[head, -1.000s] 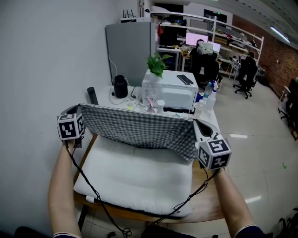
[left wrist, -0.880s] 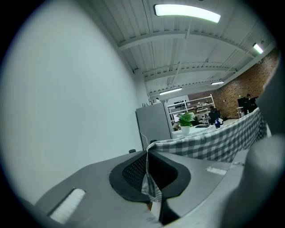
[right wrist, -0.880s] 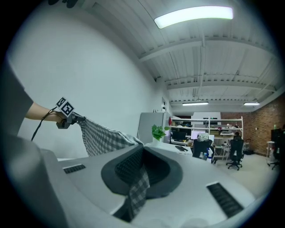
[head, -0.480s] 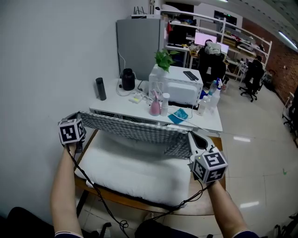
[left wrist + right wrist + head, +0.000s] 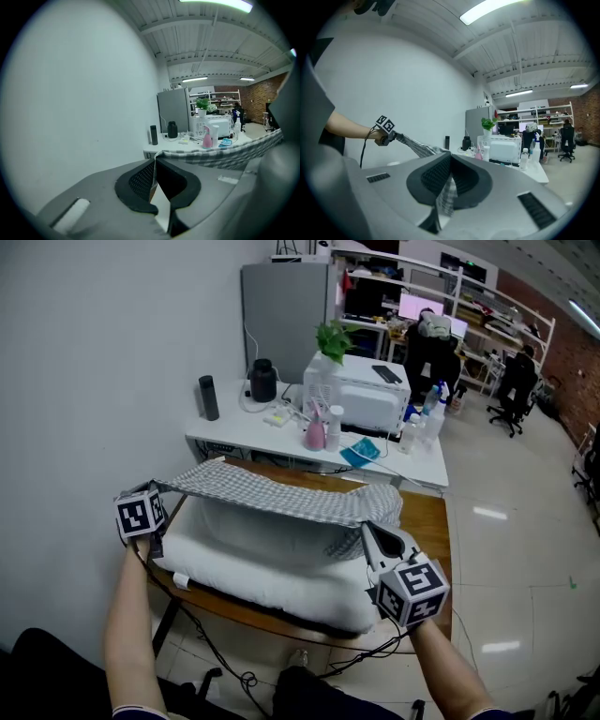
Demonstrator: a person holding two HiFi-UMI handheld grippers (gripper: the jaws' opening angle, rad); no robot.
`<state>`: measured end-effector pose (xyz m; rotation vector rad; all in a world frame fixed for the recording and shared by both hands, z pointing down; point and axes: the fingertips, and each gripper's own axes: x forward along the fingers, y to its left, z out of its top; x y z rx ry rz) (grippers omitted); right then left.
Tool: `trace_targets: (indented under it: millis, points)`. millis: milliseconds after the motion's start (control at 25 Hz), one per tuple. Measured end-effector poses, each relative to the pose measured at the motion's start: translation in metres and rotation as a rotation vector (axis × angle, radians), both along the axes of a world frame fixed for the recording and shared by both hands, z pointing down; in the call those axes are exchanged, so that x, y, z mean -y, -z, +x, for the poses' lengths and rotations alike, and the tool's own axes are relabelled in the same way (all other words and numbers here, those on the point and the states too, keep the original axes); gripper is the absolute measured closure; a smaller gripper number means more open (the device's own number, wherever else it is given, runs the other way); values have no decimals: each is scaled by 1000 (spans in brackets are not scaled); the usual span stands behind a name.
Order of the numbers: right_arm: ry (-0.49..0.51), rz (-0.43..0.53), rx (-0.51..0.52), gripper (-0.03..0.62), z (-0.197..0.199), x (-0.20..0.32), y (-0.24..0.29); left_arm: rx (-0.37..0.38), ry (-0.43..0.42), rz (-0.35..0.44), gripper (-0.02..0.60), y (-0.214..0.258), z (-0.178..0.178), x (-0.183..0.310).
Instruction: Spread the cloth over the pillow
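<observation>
A brown wooden tabletop carried a thick white pillow. Beyond the pillow stood a white counter with a white microwave on it, against a plain white wall. At the pillow's left end my left gripper was pressed together on one corner of the grey checked cloth. My right gripper pinched the other corner at the pillow's right end. The cloth stretched between them across the pillow's far side.
</observation>
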<state>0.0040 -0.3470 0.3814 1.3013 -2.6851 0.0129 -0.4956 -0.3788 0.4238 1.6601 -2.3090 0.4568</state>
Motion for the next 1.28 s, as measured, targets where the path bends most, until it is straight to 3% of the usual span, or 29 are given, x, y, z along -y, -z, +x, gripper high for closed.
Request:
trace_targets:
  millis: [800, 1280]
  points:
    - [80, -162, -61, 579, -16, -84, -92, -143, 94, -142, 568, -127, -15, -96]
    - [52, -260, -140, 577, -12, -107, -163, -155, 100, -213, 560, -177, -9, -116]
